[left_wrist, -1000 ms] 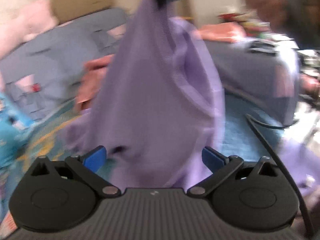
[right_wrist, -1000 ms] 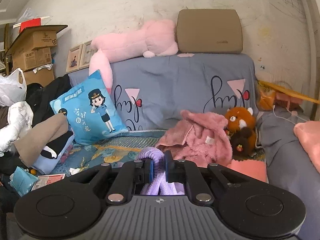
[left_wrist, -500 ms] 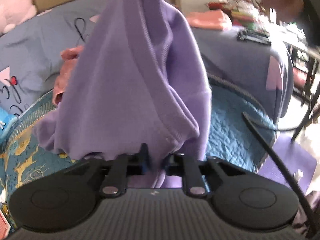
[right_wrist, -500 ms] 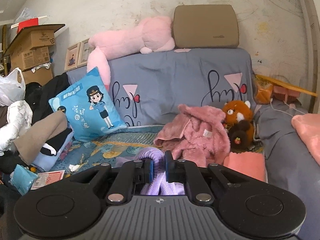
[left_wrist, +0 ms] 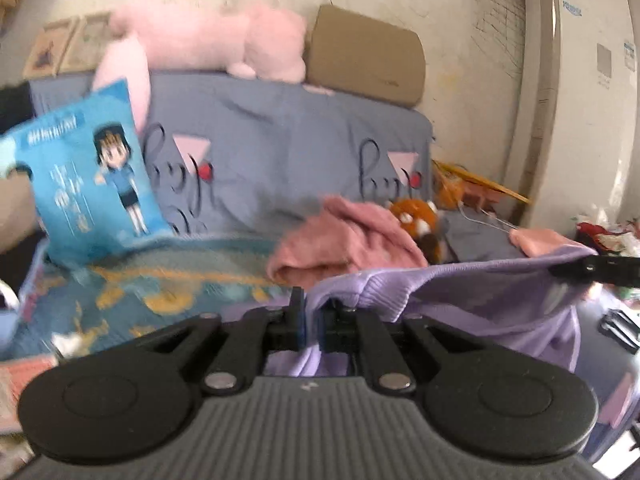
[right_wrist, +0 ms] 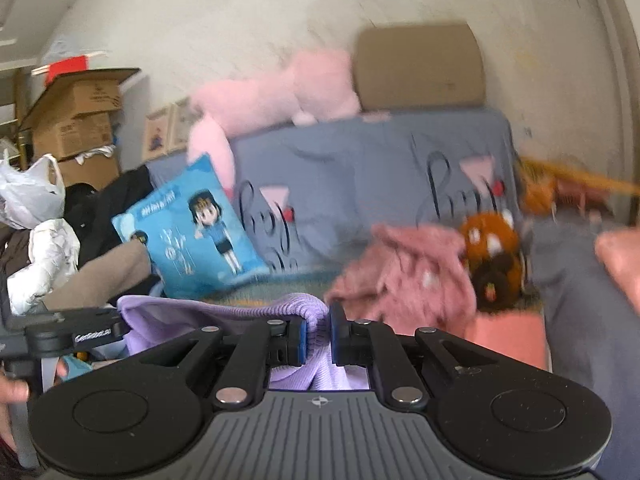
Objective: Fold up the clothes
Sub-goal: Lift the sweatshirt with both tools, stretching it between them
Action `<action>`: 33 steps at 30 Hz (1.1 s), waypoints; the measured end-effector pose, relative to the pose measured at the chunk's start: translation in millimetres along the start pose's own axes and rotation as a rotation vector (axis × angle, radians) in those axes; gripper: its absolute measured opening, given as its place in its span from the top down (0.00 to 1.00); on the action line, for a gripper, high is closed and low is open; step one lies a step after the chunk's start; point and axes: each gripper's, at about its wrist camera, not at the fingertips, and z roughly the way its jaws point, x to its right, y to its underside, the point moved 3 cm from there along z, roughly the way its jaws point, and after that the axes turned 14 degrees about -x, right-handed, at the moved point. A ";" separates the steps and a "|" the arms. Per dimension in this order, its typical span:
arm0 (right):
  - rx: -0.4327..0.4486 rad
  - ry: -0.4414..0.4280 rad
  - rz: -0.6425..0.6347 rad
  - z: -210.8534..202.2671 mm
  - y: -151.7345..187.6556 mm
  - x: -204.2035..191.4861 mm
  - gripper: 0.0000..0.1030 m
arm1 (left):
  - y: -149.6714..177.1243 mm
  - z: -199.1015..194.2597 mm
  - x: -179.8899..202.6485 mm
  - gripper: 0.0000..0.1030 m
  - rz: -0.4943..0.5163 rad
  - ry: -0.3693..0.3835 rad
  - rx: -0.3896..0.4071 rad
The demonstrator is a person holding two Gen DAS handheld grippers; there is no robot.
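Spreading step: left tongs (left_wrist: 311, 322) clamped on purple sweater (left_wrist: 480, 300) ribbed edge, right tongs (right_wrist: 318, 338) clamped likewise; sweater stretched between them above bed (left_wrist: 168, 292). Next: lay flat.

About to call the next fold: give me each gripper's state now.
Left gripper: shut on the purple sweater.
Right gripper: shut on the purple sweater's ribbed edge.

Looping script, perhaps "hey", is printed twice on the grey-blue sofa cover (left_wrist: 280, 148). Print on the blue cushion (right_wrist: 192, 236) and cardboard boxes (right_wrist: 76, 120) is blurred beyond reading.
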 end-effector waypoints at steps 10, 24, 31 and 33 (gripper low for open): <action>0.281 0.019 -0.207 -70.8 -132.6 -38.6 0.91 | -147.1 -88.5 -0.7 0.94 0.008 -0.051 0.176; 0.483 0.030 -0.356 -188.5 -182.3 -80.1 0.90 | -237.4 -268.1 37.8 0.93 0.105 -0.162 0.482; 0.304 0.069 -0.342 -124.9 -165.1 -77.1 0.90 | -216.6 -232.4 26.1 0.92 0.100 -0.216 0.343; 0.217 0.086 -0.312 -81.4 -162.6 -66.5 0.90 | -207.5 -195.0 15.8 0.91 0.080 -0.233 0.263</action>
